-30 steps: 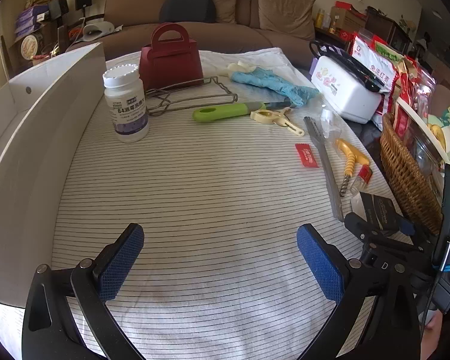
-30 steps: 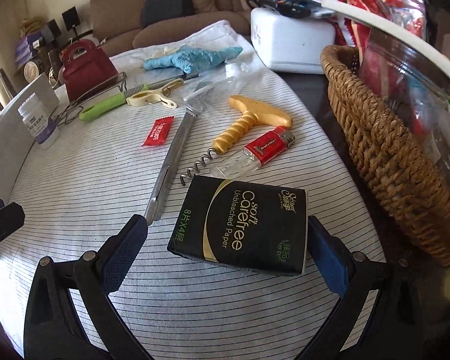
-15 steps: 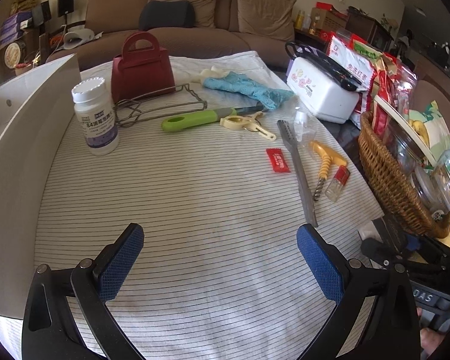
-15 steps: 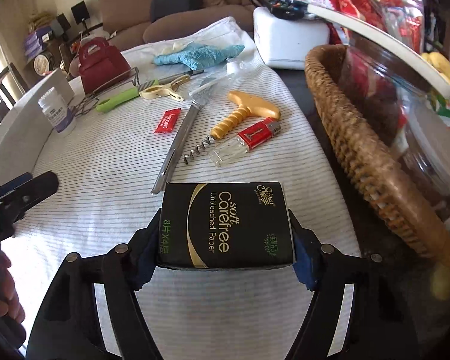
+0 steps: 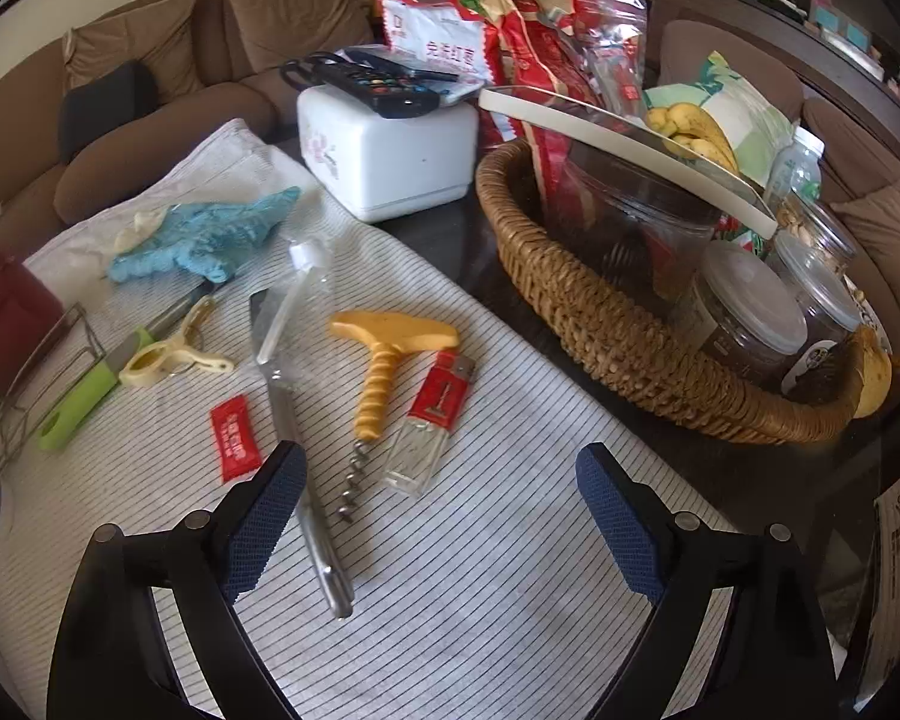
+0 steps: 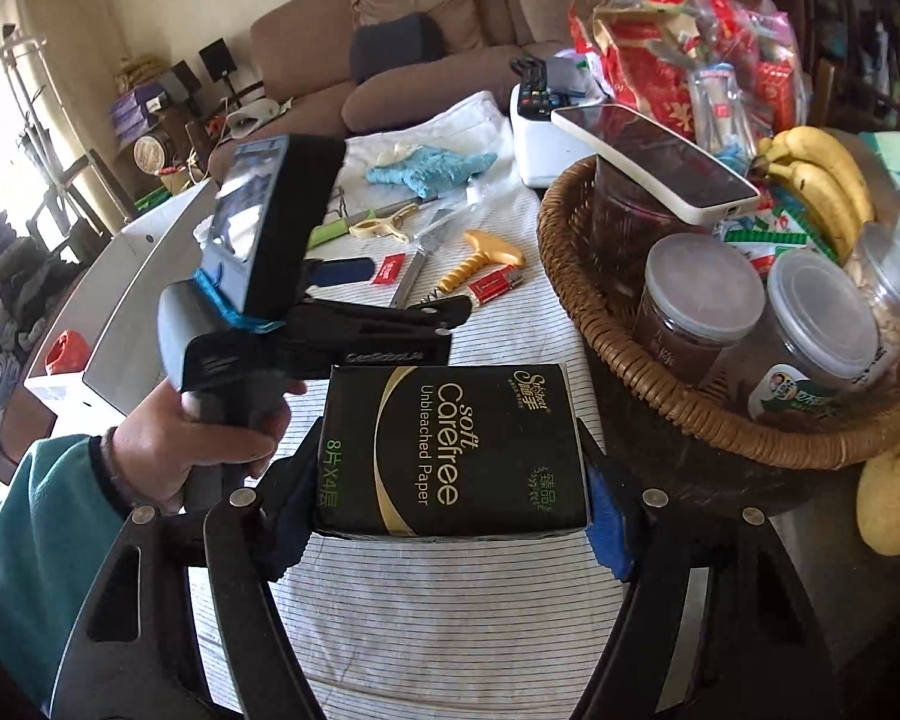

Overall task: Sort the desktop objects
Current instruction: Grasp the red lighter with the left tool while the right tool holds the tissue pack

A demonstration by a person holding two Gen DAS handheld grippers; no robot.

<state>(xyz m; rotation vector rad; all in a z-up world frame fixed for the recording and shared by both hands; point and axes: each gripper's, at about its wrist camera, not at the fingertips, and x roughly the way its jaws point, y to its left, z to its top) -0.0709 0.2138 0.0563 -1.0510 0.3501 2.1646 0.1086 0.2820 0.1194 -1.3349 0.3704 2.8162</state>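
The worktop (image 5: pixel 510 600) carried a white cloth with thin dark stripes, and a brown sofa (image 6: pixel 450 30) stood behind it. At the right edge sat a wicker basket (image 5: pixel 600 324) holding lidded jars (image 6: pixel 699 300), a bunch of bananas (image 6: pixel 822 180) and red snack bags (image 5: pixel 528 30); a white phone (image 6: pixel 654 162) lay across one jar. Behind the basket stood a white box (image 5: pixel 390 156) with a remote control on top.

The right tongs (image 6: pixel 450 516) were clamped on a black tissue pack (image 6: pixel 450 450) (printed "soft Carefree Unbleached Paper"), one blue pad pressed against each side, the pack held at the near end of the cloth and just beside the basket; whether it touched the cloth could not be told. The left tongs (image 5: pixel 438 516) stood apart with nothing between them, over the striped cloth. In the right wrist view the person's left hand (image 6: pixel 210 438) gripped that tool's handle, with a teal sleeve at the wrist.

Farther along the cloth lay a blue rag (image 5: pixel 204 240), then a long metal blade (image 5: pixel 306 480) whose near end ran beside the left pad. Just right of it lay a yellow-handled corkscrew (image 5: pixel 384 360), and touching or nearly touching that, a red lighter (image 5: pixel 432 420). Left of the blade were a red sachet (image 5: pixel 234 438), a cream peeler (image 5: pixel 174 354) and a green-handled knife (image 5: pixel 78 402), with a clear small bottle (image 5: pixel 300 288) above them.
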